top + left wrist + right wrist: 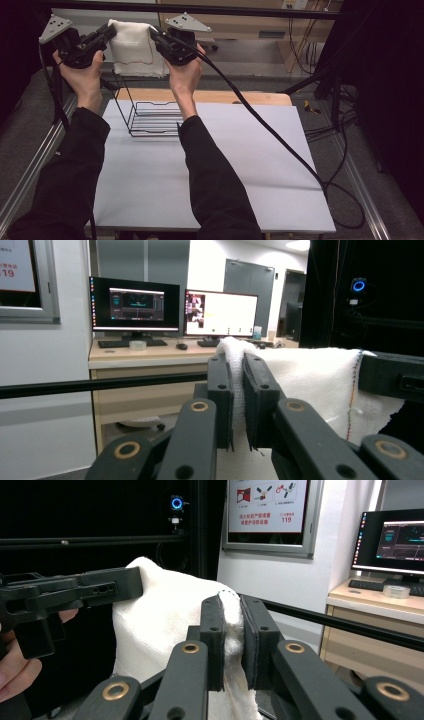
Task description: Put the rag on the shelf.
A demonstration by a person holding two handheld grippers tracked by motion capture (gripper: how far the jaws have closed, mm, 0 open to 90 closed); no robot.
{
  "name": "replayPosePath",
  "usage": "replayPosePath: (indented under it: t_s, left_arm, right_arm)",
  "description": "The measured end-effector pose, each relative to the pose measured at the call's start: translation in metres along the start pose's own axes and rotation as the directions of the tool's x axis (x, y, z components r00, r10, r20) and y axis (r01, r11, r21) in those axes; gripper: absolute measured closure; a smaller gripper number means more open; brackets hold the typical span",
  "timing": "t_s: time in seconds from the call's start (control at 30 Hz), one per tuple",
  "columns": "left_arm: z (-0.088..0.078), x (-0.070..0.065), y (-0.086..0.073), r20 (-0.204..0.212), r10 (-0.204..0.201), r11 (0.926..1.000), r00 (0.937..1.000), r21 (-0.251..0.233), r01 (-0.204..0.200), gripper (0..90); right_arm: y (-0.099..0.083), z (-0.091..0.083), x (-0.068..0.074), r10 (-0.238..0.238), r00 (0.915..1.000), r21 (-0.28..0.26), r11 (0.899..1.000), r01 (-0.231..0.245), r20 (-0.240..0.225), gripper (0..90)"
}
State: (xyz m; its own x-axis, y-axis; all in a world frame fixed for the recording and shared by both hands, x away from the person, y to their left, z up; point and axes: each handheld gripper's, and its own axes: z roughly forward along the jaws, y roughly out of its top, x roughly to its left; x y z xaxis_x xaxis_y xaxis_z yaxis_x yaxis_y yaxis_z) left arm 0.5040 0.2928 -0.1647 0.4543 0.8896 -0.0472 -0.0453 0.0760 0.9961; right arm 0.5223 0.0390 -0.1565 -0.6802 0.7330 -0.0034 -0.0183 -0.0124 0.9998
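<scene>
A white cloth (pixel 132 47) hangs stretched between both grippers, held high above the far end of the table. My left gripper (pixel 109 31) is shut on its upper left corner, and the cloth (pixel 305 385) is pinched between the jaws in the left gripper view (pixel 238 390). My right gripper (pixel 154 34) is shut on the upper right corner; the cloth (pixel 165 615) bulges between its jaws (pixel 231 630). A black wire rack (pixel 150 116) stands on the table below the cloth.
The white table top (pixel 215 165) stretches toward the near edge, with a wooden strip (pixel 250 97) along its far side. A thick black cable (pixel 270 130) trails from the right gripper across the table's right half. A black bar (pixel 200 9) runs overhead behind the cloth.
</scene>
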Motion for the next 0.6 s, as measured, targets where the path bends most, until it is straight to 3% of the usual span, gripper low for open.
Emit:
replayPosePath:
  t_s: [0.6]
  left_arm:
    - [0.004, 0.013, -0.021, -0.010, -0.012, 0.9989, 0.9999, 0.046, 0.012, 83.1]
  right_arm:
    - [-0.017, 0.013, 0.000, -0.005, 1.0000, 0.061, 0.998, 0.005, -0.001, 81.0]
